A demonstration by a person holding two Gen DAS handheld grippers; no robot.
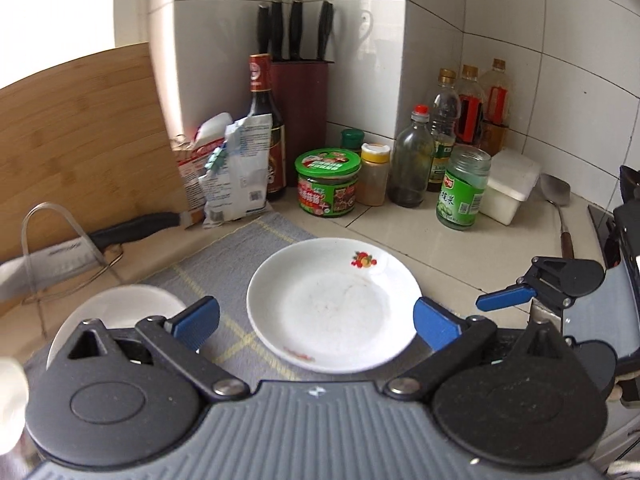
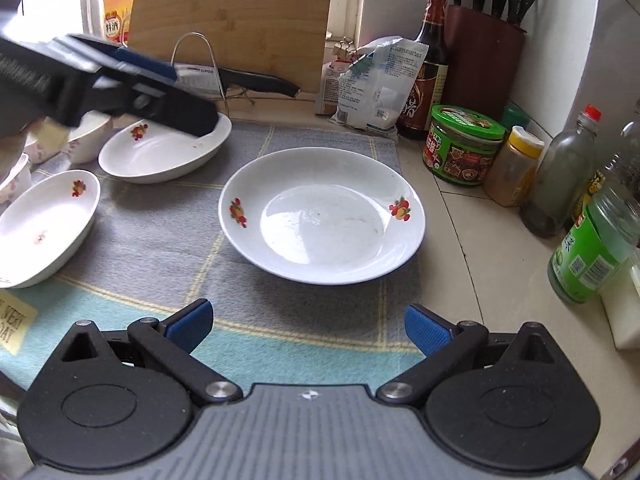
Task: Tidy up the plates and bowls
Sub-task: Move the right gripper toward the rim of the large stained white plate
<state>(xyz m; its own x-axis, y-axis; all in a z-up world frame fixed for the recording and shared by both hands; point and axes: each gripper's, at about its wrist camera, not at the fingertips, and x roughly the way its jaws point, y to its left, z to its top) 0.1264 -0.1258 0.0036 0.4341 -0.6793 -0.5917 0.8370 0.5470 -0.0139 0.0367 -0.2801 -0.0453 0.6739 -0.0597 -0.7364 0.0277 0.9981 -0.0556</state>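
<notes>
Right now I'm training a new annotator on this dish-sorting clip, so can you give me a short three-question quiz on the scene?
1. True or false: the right hand-held gripper is clamped on the round plate.
2. Which lies under the round plate? A) bare tile B) the checked cloth C) the wooden board
3. Fill in: the jar nearest the plate has a ____ lid.

Key
1. False: its jaws stand open, short of the plate, with nothing between them.
2. B.
3. Green.
</notes>
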